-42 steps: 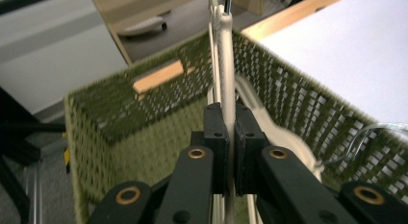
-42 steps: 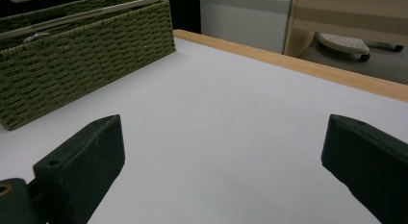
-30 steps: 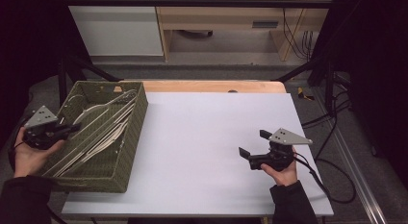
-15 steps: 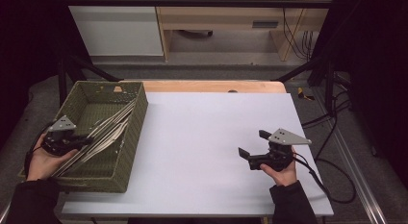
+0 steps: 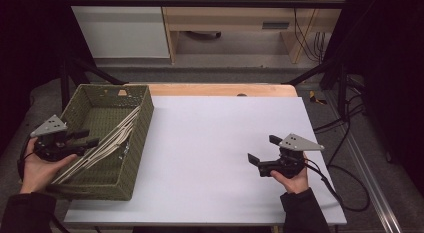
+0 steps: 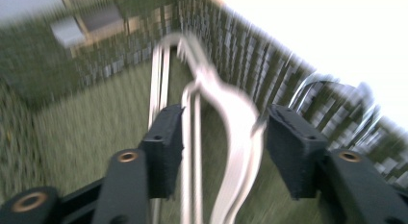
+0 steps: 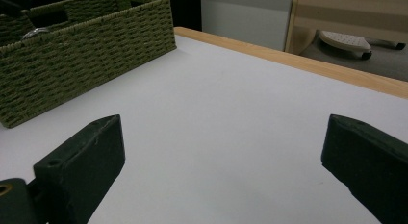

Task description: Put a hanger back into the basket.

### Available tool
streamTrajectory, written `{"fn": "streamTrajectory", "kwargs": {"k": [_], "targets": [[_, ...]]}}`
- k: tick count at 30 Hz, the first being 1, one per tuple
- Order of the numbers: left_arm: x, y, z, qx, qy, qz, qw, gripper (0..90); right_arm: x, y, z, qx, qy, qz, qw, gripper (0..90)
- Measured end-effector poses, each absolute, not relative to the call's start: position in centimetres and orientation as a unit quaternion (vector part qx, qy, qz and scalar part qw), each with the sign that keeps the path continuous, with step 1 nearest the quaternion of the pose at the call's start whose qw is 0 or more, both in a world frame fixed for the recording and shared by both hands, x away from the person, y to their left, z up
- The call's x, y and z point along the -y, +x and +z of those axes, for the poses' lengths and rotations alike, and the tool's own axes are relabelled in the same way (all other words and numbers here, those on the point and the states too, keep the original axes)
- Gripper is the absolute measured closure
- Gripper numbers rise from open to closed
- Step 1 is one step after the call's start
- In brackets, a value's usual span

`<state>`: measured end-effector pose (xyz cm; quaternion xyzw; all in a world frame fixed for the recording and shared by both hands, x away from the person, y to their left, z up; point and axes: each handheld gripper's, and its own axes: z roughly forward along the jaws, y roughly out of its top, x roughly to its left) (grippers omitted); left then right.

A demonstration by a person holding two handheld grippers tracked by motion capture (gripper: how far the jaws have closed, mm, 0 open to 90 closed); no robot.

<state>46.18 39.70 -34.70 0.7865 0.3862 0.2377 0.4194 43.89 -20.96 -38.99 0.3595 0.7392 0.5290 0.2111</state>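
Left tool (image 5: 75, 141), jaws apart, reaches into the green woven basket (image 5: 137, 138) that stands at the 9 o'clock edge of the white tabletop (image 5: 215, 143); in the left gripper view its open jaws straddle a bundle of pale, thin hangers (image 6: 231, 132), though blur leaves it unclear whether either jaw touches them. The hangers (image 5: 107, 143) lie slantwise inside the basket, their long ends running toward 1 o'clock and leaning on the basket's right wall. Right tool (image 5: 261, 158), jaws wide apart and holding nothing, rests low over the bare tabletop toward 4 o'clock, well apart from the basket. Handling, as a judgement: the hangers look light, stiff and smooth, likely to slide against one another and to snag by their curved parts, so several may lift together. A grip across one straight bar, near the middle of its length, seems the surest hold; the curved hook end would probably twist or slip between the jaws.
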Motion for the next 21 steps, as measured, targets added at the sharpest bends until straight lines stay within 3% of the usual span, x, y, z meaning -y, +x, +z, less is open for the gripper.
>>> {"fn": "streamTrajectory", "kwargs": {"k": [5, 10, 12, 21], "targets": [[-37.3, 44.6, -32.9, -0.373, 0.747, 0.264, 0.483, 33.0, 21.0, 43.8, -38.9, -0.736, 0.363, 0.531, 0.211, 2.0], [-34.1, 43.7, -32.1, -0.348, 0.729, 0.242, 0.538, 22.2, 21.1, 43.8, -38.8, -0.734, 0.363, 0.534, 0.212, 1.9], [-32.7, 43.4, -32.0, -0.342, 0.728, 0.24, 0.544, 13.1, 21.2, 43.7, -38.7, -0.733, 0.361, 0.536, 0.214, 1.8], [-27.1, 42.7, -33.8, -0.331, 0.733, 0.237, 0.545, 8.6, 21.9, 43.4, -38.2, -0.726, 0.356, 0.547, 0.216, 0.8]]}}
